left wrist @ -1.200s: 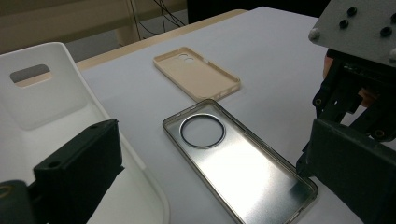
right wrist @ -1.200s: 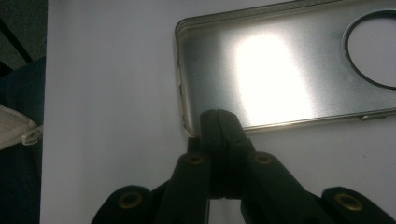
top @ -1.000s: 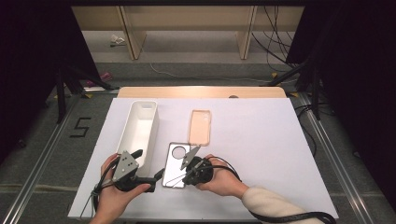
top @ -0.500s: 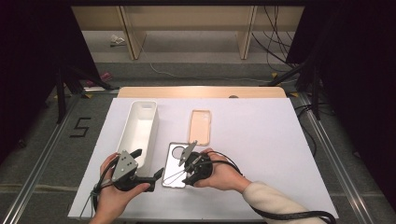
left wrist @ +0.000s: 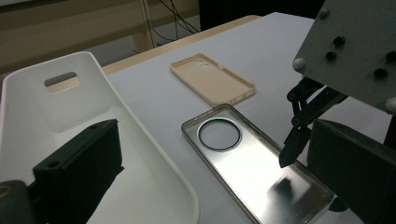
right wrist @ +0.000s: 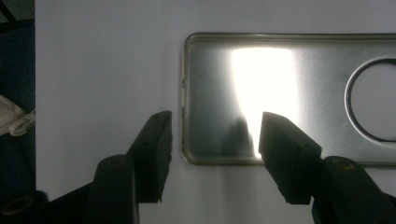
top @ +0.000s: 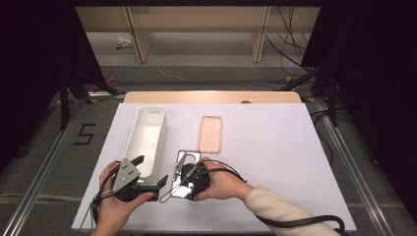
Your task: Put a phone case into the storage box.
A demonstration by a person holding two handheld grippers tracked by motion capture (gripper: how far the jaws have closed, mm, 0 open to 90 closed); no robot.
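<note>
A silver phone case [right wrist: 280,93] with a round camera hole lies flat on the white table cover [top: 275,152]. My right gripper [right wrist: 215,140] hovers over its end. The jaws have just been opening and stand apart on either side of the case's corner, with no pad touching it. In the high view the right gripper [top: 176,183] points left over the silver case [top: 186,158]. The left gripper [left wrist: 215,186] is open, one jaw inside the white tray [left wrist: 56,116] and the other by the silver case [left wrist: 243,158]. From above, the left gripper [top: 150,172] sits at the tray's near end.
A beige phone case [top: 210,133] lies open side up beyond the silver one. The long white tray [top: 147,137] stands lengthwise at the left. A wooden table edge [top: 211,97] runs along the back, with cables on the floor behind.
The right gripper's jaws have gone from shut to apart, and its hand has shifted a little to the left. The left gripper has kept still.
</note>
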